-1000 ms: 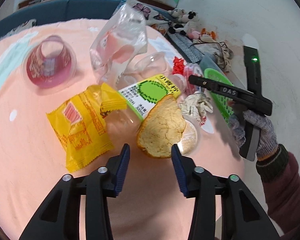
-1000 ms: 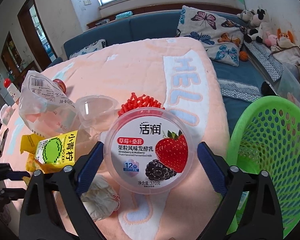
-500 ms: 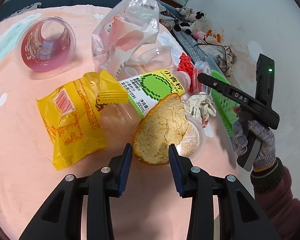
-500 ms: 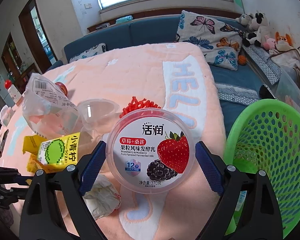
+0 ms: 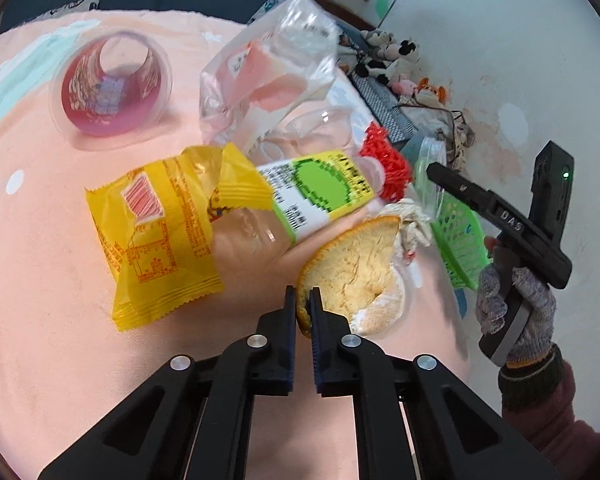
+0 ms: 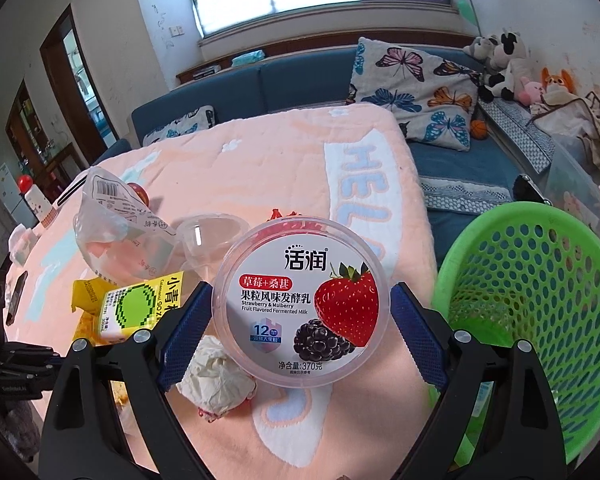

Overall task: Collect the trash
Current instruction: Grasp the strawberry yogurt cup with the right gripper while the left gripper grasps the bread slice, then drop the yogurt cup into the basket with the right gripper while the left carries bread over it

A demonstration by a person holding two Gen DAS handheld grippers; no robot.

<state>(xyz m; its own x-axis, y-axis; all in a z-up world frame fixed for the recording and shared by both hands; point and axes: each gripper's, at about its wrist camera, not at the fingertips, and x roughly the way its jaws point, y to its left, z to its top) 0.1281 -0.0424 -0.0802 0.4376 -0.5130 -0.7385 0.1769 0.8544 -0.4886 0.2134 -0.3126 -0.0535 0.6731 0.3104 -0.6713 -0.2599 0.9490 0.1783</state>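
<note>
My left gripper [image 5: 303, 294] has its jaws closing tight on the near rim of a citrus peel piece [image 5: 352, 268], yellow outside and pale inside, with the pads pinching it. The peel lies on the peach blanket [image 5: 40, 280]. My right gripper [image 6: 300, 296] stands wide and is shut on a round strawberry yogurt tub [image 6: 300, 320], held by its sides above the blanket. A green mesh basket [image 6: 540, 300] sits just right of the tub. In the left wrist view, a gloved hand [image 5: 516, 304] holds the right gripper's body next to that basket [image 5: 460, 240].
Around the peel lie a yellow snack wrapper [image 5: 156, 232], a green-labelled bottle [image 5: 320, 188], a clear plastic bag [image 5: 268, 68], a red-lined cup [image 5: 110, 88], red netting [image 5: 388, 164] and a crumpled tissue [image 6: 216, 376]. A blue sofa [image 6: 460, 160] runs behind the blanket.
My left jaws have gone from open around the peel's near edge to pinched shut on it. The right gripper has lifted slightly with the tub.
</note>
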